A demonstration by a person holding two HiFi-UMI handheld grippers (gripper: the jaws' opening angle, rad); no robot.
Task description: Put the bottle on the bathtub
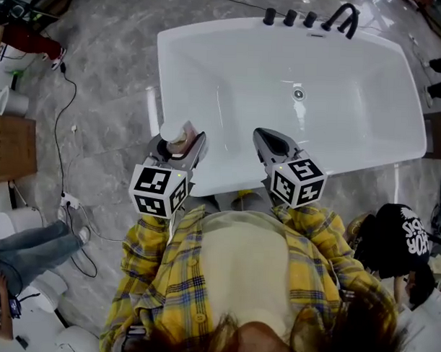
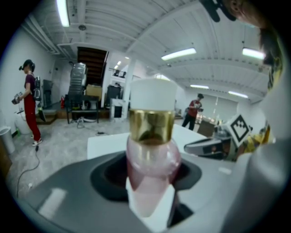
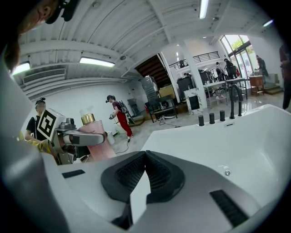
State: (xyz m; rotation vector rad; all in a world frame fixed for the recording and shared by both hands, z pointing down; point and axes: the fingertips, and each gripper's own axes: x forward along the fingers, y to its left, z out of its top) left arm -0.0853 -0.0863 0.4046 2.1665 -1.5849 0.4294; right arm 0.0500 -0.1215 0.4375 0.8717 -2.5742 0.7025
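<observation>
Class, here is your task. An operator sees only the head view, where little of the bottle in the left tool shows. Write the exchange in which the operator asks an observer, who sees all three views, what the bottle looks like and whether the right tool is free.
Operator: What does the bottle look like?
Observer: In the left gripper view the bottle has a pink body, a gold collar and a white cap. It stands upright, with the jaws of the left tool pressed on its sides.
Operator: Is the right tool carrying anything?
Observer: No. The right gripper view shows the right tool with its jaws meeting at the tips and nothing between them.
</observation>
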